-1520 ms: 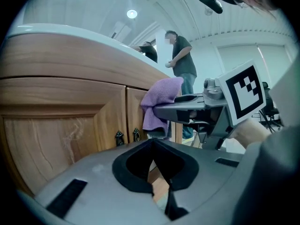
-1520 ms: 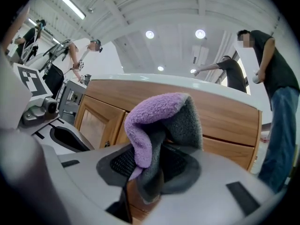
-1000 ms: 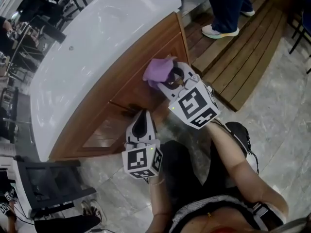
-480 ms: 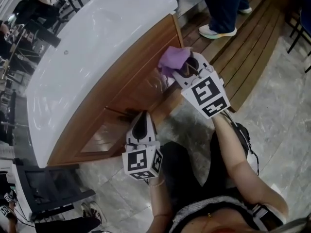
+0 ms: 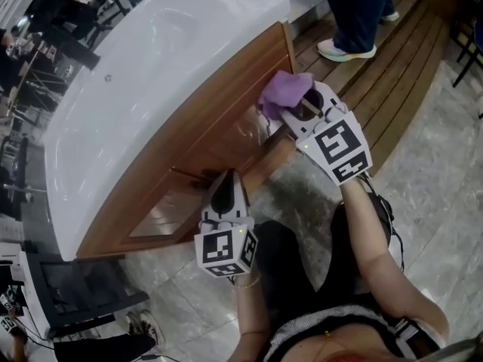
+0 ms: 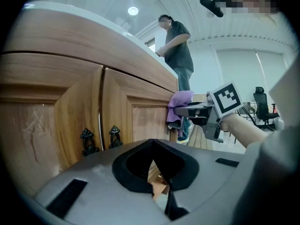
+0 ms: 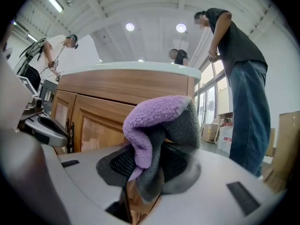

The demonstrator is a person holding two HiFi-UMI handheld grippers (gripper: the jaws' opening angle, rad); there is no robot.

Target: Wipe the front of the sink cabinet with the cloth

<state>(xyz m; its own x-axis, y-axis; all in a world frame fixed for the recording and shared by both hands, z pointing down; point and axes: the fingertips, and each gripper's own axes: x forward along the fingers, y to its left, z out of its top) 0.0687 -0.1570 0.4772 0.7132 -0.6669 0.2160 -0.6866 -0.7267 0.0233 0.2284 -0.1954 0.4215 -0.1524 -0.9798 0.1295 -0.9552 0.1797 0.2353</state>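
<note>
The wooden sink cabinet carries a white basin top. My right gripper is shut on a purple cloth and presses it against the cabinet front near its right end. From the right gripper view, the cloth bunches purple and grey between the jaws, in front of the cabinet door. My left gripper is shut and holds nothing, its tips close to the lower cabinet door. The left gripper view shows two dark door handles and the right gripper with the cloth.
A person in jeans stands on wooden decking just right of the cabinet. A dark chair sits at the lower left. Grey tile floor spreads on the right. More people and chairs are behind the basin.
My right gripper has slid the cloth up and to the right along the cabinet front. The left gripper has stayed nearly still.
</note>
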